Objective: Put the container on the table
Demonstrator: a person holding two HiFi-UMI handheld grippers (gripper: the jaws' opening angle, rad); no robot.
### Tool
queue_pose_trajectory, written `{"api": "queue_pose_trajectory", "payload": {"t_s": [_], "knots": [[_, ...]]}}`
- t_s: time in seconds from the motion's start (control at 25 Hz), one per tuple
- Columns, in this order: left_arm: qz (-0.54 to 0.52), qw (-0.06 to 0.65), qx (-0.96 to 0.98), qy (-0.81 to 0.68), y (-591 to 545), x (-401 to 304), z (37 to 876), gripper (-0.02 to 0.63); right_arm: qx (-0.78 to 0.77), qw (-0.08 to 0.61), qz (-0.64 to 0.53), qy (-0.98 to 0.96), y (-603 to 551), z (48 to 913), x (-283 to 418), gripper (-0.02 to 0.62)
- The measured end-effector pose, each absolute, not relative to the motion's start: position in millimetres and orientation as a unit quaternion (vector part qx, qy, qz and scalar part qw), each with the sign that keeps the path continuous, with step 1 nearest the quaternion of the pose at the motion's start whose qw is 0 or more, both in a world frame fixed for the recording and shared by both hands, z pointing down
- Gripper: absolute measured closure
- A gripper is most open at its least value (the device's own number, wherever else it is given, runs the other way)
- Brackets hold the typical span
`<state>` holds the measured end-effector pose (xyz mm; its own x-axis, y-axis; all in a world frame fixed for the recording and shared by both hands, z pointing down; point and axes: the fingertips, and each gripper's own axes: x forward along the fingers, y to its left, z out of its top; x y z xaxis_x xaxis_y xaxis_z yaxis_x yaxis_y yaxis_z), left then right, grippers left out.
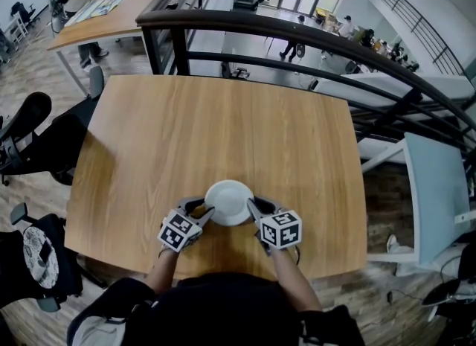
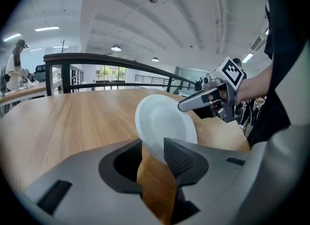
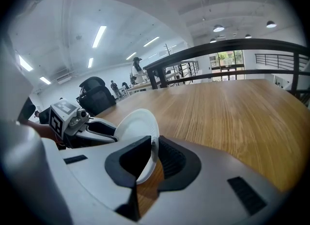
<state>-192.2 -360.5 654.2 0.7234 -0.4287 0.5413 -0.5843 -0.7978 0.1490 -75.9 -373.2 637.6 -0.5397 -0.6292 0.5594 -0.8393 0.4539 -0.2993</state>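
The container is a white paper bowl (image 1: 228, 202) near the front edge of the wooden table (image 1: 208, 129), tilted between both grippers. My left gripper (image 1: 205, 215) is at its left rim. In the left gripper view the bowl's (image 2: 164, 120) rim lies between the jaws of my left gripper (image 2: 152, 146), which stand wider than the rim, with a gap on the left side. My right gripper (image 1: 253, 207) is at the right rim. In the right gripper view my right gripper (image 3: 155, 154) is shut on the thin edge of the bowl (image 3: 138, 125).
A dark curved railing (image 1: 297, 32) runs along the table's far edge, with a drop to a lower floor behind it. Black office chairs (image 1: 30, 136) stand to the left. Another desk (image 1: 97, 10) lies at the far left, and a pale table (image 1: 435, 196) at the right.
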Motion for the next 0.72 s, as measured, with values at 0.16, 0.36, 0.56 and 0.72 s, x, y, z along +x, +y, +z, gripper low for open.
{"api": "queue_pose_trajectory", "payload": {"t_s": [0.16,0.36,0.56,0.72], "knots": [[0.253,0.161,0.912,-0.28,-356.7,-192.0,656.1,0.466,0.441,0.187,0.282,-0.831,-370.0,639.6,-77.2,0.56],[0.265,0.151,0.91,-0.282,-359.1,-191.4,657.2,0.454,0.442,0.193,0.283,-0.829,-372.3,641.5,-77.2,0.56],[0.279,0.14,0.907,-0.283,-357.4,-191.2,658.5,0.442,0.443,0.199,0.282,-0.828,-372.5,642.7,-77.4,0.557],[0.284,0.137,0.906,-0.284,-356.2,-190.7,659.8,0.434,0.443,0.203,0.281,-0.827,-371.2,643.6,-78.1,0.551]]}}
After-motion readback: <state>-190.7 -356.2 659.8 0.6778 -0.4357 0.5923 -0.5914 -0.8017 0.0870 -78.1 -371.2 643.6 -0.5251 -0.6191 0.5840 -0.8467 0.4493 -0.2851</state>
